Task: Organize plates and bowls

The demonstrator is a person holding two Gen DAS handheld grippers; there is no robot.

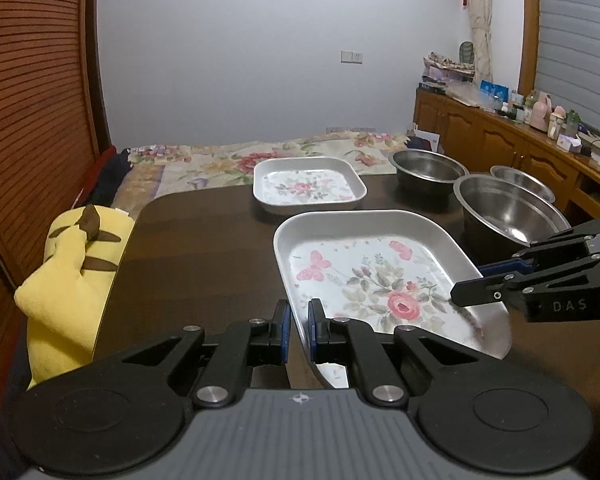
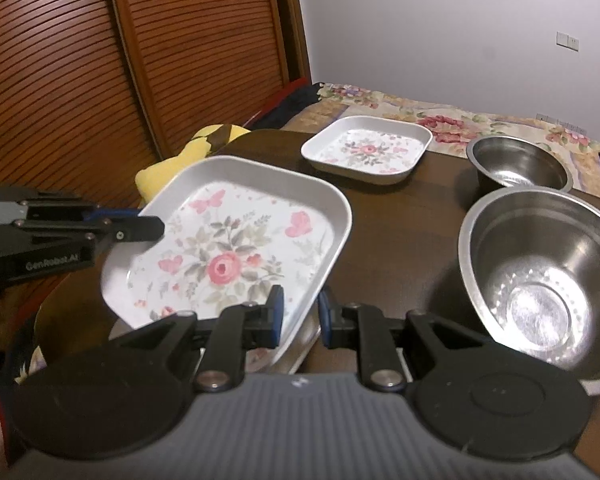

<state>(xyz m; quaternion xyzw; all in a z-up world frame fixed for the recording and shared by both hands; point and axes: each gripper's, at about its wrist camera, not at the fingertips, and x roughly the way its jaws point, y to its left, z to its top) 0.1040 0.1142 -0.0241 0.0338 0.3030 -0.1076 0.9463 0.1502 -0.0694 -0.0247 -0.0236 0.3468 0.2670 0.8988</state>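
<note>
Left gripper (image 1: 298,330) and right gripper (image 2: 300,316) each clamp a rim of the large rectangular floral tray (image 2: 228,248), held tilted above the dark wooden counter (image 1: 204,248); beyond stand steel bowls (image 2: 540,272) and a smaller floral tray (image 1: 308,186)

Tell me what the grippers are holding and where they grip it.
Both hold the large floral plate by its rim: the left gripper on one side edge, the right gripper on the opposite edge.
</note>
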